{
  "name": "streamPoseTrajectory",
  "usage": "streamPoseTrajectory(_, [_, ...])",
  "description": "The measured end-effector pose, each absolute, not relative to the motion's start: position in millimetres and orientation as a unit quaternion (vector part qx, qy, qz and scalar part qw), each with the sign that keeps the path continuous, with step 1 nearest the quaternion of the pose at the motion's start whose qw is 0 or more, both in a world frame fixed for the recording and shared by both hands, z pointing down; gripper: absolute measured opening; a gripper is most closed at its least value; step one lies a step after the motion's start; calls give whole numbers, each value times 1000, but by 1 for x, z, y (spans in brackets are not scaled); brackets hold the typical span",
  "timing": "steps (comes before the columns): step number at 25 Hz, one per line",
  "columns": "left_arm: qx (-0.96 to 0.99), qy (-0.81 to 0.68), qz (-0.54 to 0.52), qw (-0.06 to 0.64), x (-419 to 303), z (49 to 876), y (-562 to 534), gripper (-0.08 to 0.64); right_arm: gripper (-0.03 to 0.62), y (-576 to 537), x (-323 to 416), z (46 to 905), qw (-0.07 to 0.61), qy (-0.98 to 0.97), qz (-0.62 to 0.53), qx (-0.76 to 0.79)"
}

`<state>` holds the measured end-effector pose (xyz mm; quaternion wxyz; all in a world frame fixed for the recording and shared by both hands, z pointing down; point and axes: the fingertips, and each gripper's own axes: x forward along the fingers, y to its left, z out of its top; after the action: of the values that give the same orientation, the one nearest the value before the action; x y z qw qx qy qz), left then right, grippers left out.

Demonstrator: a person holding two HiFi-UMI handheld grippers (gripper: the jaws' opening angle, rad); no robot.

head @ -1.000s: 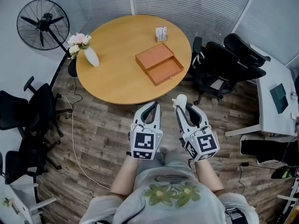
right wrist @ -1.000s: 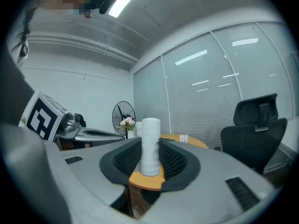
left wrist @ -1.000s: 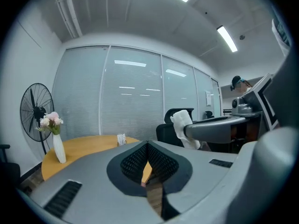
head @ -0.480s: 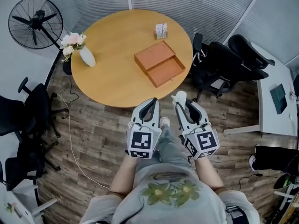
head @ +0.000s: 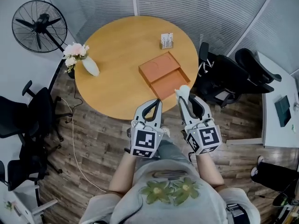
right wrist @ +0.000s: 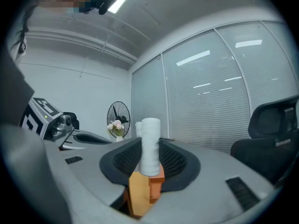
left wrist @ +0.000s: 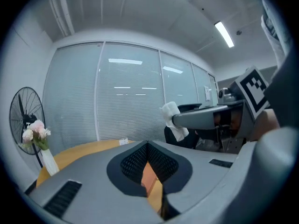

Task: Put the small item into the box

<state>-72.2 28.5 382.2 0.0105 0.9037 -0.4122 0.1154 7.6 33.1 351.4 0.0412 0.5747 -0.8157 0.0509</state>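
Observation:
An orange-brown box [head: 159, 65] lies on the round wooden table [head: 117, 59], its drawer [head: 172, 84] pulled out toward me. My right gripper [head: 184, 95] is shut on a small white rolled item [head: 183, 90], held upright over the table's near edge just in front of the drawer. In the right gripper view the white item [right wrist: 150, 146] stands between the pads, with the box [right wrist: 157, 185] showing behind it. My left gripper [head: 157, 103] hovers beside it at the table edge, jaws together and nothing in them [left wrist: 147, 146].
A vase of pink flowers [head: 88, 63] stands at the table's left edge, and a small card stand [head: 166, 40] at the back. A floor fan [head: 39, 22] is far left. Black office chairs [head: 233, 73] crowd the right, more chairs [head: 23, 120] the left.
Both grippers have moved forward from over the floor to the table's near edge. The white item, still held, now sits right in front of the open drawer.

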Motion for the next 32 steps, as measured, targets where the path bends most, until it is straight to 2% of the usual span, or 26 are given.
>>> streamPoseTrajectory(3, [901,-411,139,-11,-63,391,7,-5,123,5,18,347,47,-816,39,575])
streamPoseTrajectory(8, [898,-420,131,-5,-54,385,-32,-6,123,-35,36,341,44,-817,33,573])
streamPoseTrajectory(18, [888,-446,107,41,-46,386,-103,-6,123,-99,53,354,57,-832,44,551])
streamPoseTrajectory(32, [879,-461,107,58,-32,400,-159,-5,123,-149,57,386,81,-860,68,500])
